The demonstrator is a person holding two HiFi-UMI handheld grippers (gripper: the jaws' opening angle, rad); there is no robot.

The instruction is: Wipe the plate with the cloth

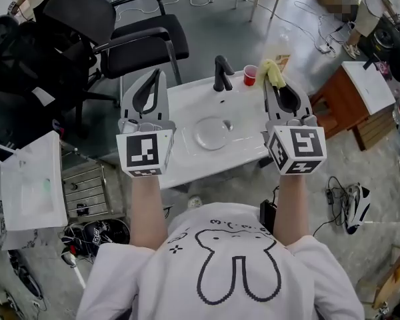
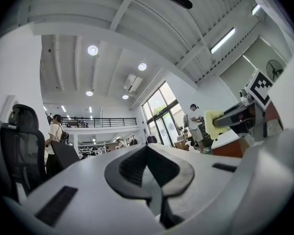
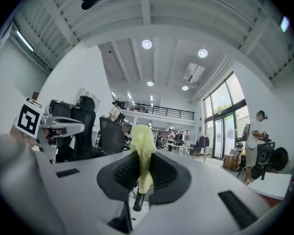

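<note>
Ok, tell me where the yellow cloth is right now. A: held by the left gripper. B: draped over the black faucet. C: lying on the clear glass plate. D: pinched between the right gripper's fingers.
D: the yellow cloth sticks up, clamped in the fingers of the right gripper.

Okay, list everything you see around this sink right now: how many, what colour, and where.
sink: one, white, centre
plate: one, clear, lying in the sink's basin
faucet: one, black, sink's far edge
cup: one, red, right of the faucet
cloth: one, yellow, held up right of the cup
chair: at least one, black, beyond the sink, left
bag: one, white, left edge
desk: one, brown, right
shirt: one, white, bottom
left gripper: one, grey, fingers together, empty
right gripper: one, grey, fingers shut on the cloth
</note>
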